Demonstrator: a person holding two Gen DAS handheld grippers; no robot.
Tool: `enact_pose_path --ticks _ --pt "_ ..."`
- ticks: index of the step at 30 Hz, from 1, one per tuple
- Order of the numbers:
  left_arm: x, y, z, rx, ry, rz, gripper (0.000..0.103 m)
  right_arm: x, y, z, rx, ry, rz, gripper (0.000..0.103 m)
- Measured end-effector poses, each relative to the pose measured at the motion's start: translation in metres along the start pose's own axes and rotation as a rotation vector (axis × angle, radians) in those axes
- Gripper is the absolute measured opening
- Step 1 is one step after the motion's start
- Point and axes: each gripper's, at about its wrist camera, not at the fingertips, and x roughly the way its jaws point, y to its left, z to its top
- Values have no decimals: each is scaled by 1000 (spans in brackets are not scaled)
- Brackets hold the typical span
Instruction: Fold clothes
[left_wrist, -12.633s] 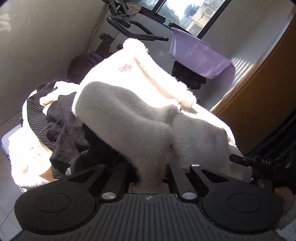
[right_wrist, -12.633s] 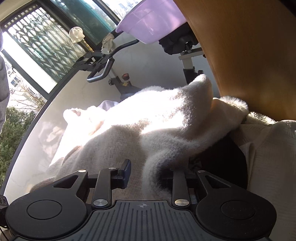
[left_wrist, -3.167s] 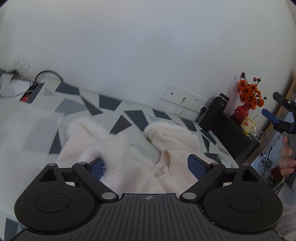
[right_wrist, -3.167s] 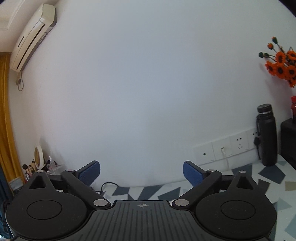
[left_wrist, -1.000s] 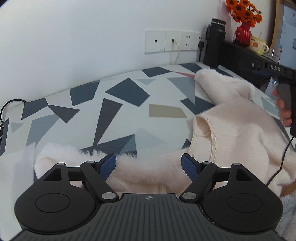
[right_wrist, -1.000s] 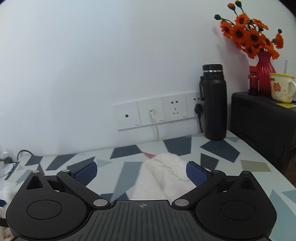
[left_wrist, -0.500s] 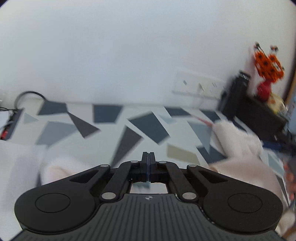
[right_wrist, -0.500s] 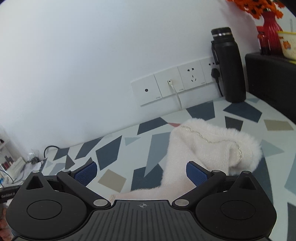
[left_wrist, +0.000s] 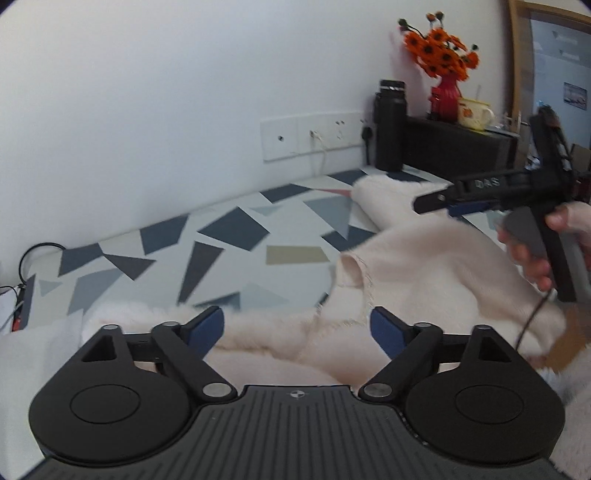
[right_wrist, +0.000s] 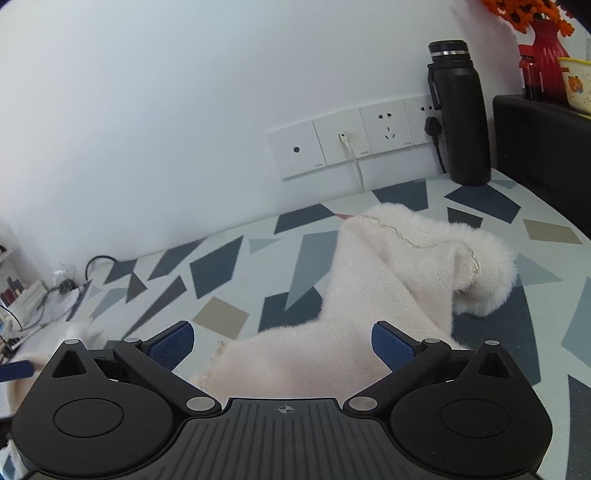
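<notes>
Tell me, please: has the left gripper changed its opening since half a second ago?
Yes. The left gripper was shut then, its pads together before the patterned tablecloth. Its jaws have just been opening and now stand wide apart over the cream fleece garment, gripping nothing.

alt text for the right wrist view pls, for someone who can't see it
The right gripper hovers open above a fluffy cream garment spread on a table with a geometric-patterned cover, nothing between its blue pads. Behind, a black bottle stands against a white wall beside a row of wall sockets, and a red vase sits on a black cabinet at the right edge.
</notes>
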Motion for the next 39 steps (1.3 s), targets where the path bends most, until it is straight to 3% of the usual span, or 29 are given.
enact_pose_path --ticks 3,4,5,6,7,8,9,11,15,16,18,20,23,24,25,26,27,28,34,39 --pt "8 -9 -19 -1 32 25 94 17 -6 -10 -7 75 -89 102" --pt "9 -10 -27 -20 33 34 88 23 -7 -15 -21 99 -80 100" --pt "10 -9 -33 -40 27 15 79 23 -7 -19 -37 101 -70 90" --pt "11 -9 -37 -61 22 -12 58 22 -5 -22 -60 92 -74 84" --pt "11 -6 -40 -92 15 -38 49 22 -3 -26 -83 83 -78 71" --pt "11 -5 -43 -115 0 -50 36 19 0 -28 -111 72 -81 49" --pt "9 -5 -45 -140 -18 -61 25 17 3 -31 -137 68 -80 38" --pt "3 0 -47 -217 -77 -76 19 13 7 -35 -178 55 -70 10" --pt "-21 18 -43 -394 -276 -134 12 -9 8 -29 -169 -32 -20 10" --pt "-30 22 -38 -415 -343 -139 0 -21 7 -21 -145 -85 13 10" --pt "-52 27 -26 -421 -482 -146 0 -47 9 -8 -115 -199 64 9" --pt "-71 27 -6 -356 -570 -124 0 -72 10 3 -102 -320 101 9" --pt "-68 20 11 -256 -504 -52 4 -94 15 11 -134 -418 76 9" --pt "-65 18 14 -226 -472 -28 15 -96 15 9 -146 -429 53 9" --pt "-60 17 12 -206 -431 -7 37 -94 13 7 -152 -421 28 10" --pt "-54 16 8 -196 -391 0 53 -91 10 4 -149 -400 9 10" --pt "-49 16 2 -193 -355 4 79 -85 4 1 -128 -364 -4 10" --pt "-43 17 -4 -191 -318 9 84 -80 -2 -2 -106 -329 -16 10" --pt "-8 27 -31 -222 -88 31 85 -56 -28 -18 -19 -203 -43 10" --pt "11 30 -44 -244 -43 35 85 -48 -24 -32 -36 -157 -44 15"
